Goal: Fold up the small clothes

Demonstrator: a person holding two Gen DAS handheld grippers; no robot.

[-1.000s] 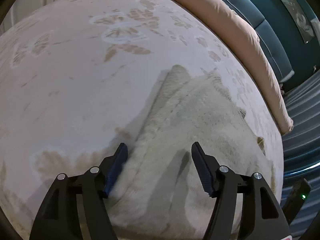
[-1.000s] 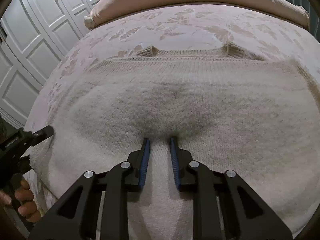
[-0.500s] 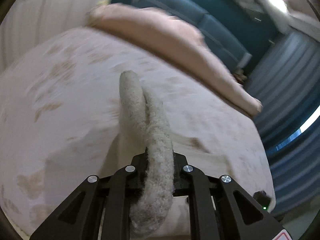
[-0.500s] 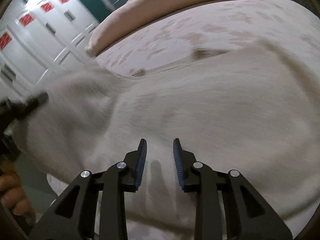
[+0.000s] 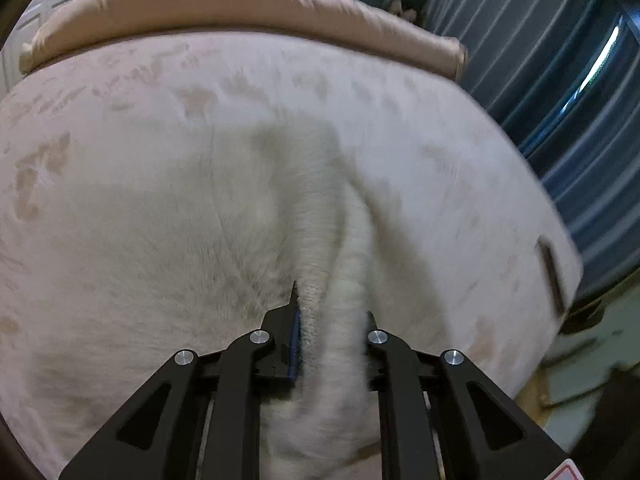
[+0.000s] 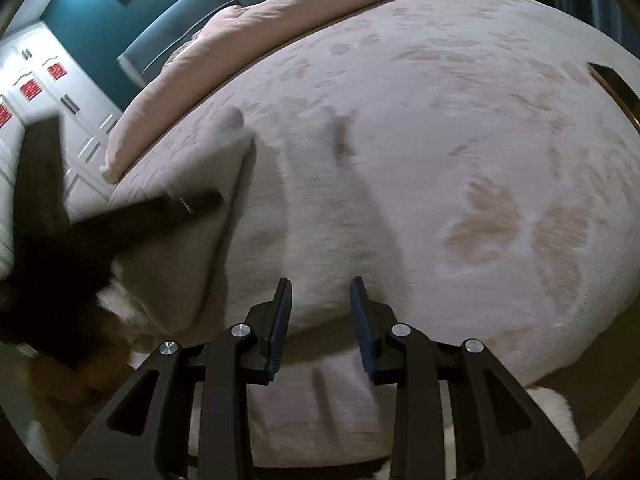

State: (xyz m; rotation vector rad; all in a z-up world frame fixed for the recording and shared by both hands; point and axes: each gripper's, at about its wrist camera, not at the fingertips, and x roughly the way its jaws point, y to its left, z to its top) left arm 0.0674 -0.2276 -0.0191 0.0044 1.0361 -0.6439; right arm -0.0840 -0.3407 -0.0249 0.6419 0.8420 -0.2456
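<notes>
A cream knitted sweater [image 5: 168,240] lies on the bed [image 5: 460,184]. My left gripper [image 5: 330,320] is shut on a bunched edge of the sweater, lifted as a ridge running away from the fingers. In the right wrist view the sweater [image 6: 320,220] lies over the bed's near edge with its left side folded up. My right gripper [image 6: 320,300] is open and empty, just above the sweater's near edge. The blurred left gripper [image 6: 132,216] shows at the left, holding the raised fold.
A long pink pillow [image 5: 240,4] lies along the far side of the bed, with a teal headboard [image 6: 180,36] behind it. Blue curtains [image 5: 560,80] hang at the right. White wardrobe doors [image 6: 48,92] stand at the left. A dark flat object [image 6: 616,84] lies near the bed's right edge.
My left gripper closed on the sweater's edge, lifted it and swung it across. My right gripper opened a little, drew back toward the bed's near edge and turned right.
</notes>
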